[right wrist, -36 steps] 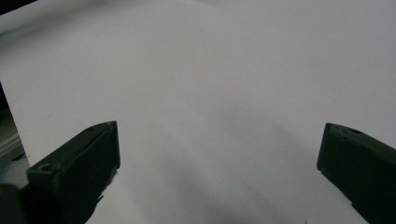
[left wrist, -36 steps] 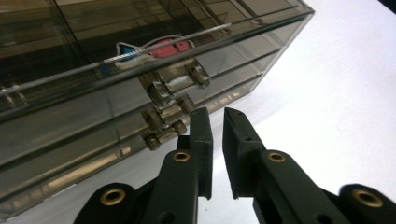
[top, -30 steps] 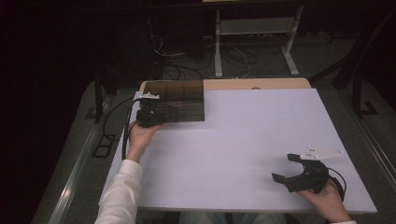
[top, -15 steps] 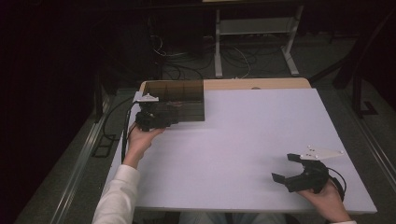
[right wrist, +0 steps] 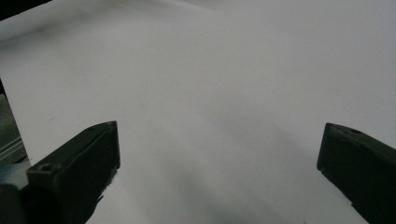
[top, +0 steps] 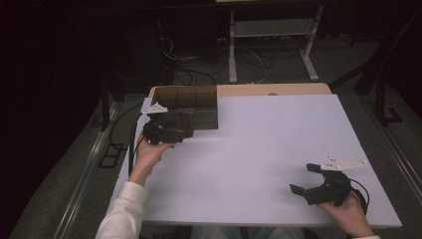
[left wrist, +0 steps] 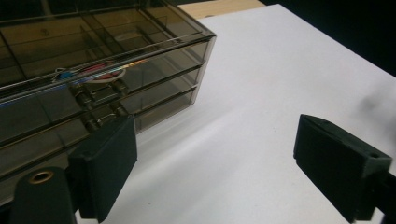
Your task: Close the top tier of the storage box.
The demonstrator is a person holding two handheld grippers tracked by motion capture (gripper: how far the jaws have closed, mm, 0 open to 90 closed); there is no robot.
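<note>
A smoked see-through drawer box (top: 191,107) stands at the far left corner of the white table (top: 259,149). In the left gripper view the box (left wrist: 102,56) shows three stacked drawers with small metal knobs (left wrist: 83,99) and some coloured bits in the top one. My left gripper (top: 181,134) hovers just in front of the box's drawers. Its jaws have just been opening and now stand wide, with bare table between them (left wrist: 215,140); the left jaw is close to the lower knobs. My right gripper (top: 302,178) rests at the front right, open and with nothing between its jaws (right wrist: 219,140).
A strip of wooden tabletop (top: 278,89) shows behind the white sheet. Beyond the table the dark floor holds cables (top: 199,64) and a white stand (top: 271,30). A metal rail (top: 84,174) runs along the floor at the left.
The left hand and gripper have drawn back a little from the box front toward the near edge. The right gripper has stayed where it was.
</note>
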